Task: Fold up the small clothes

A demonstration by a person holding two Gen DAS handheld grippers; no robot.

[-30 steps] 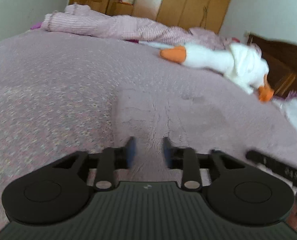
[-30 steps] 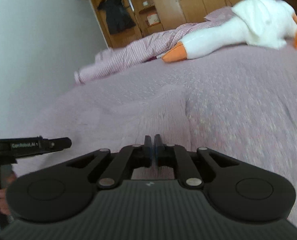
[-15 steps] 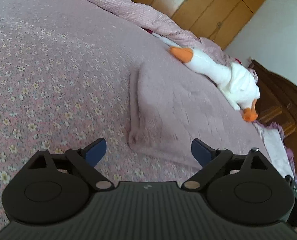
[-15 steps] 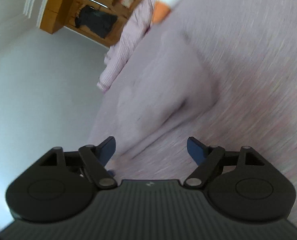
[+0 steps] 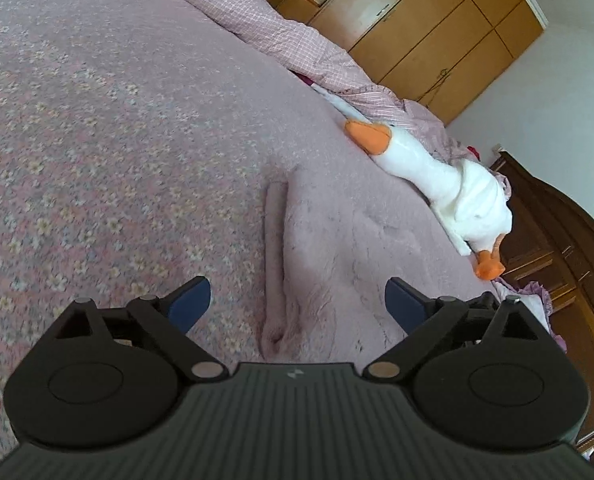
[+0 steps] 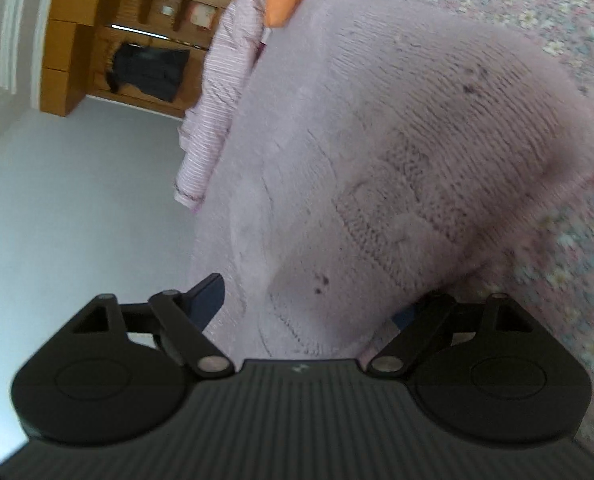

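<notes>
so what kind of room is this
Most likely a home bedroom. The work surface is a bed with a floral bedspread, a white plush goose lies on it beside the folded pink knit garment, and wooden wardrobes line the far wall.

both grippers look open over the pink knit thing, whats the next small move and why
Probably ease the right gripper forward and close on the near edge of the pink sweater. Its jaws stand wide open around that folded edge, holding nothing, and the left gripper is open too, above the sweater's rolled side. The sweater lies flat on the bedspread, so a fresh grip seems needed before another fold.
</notes>
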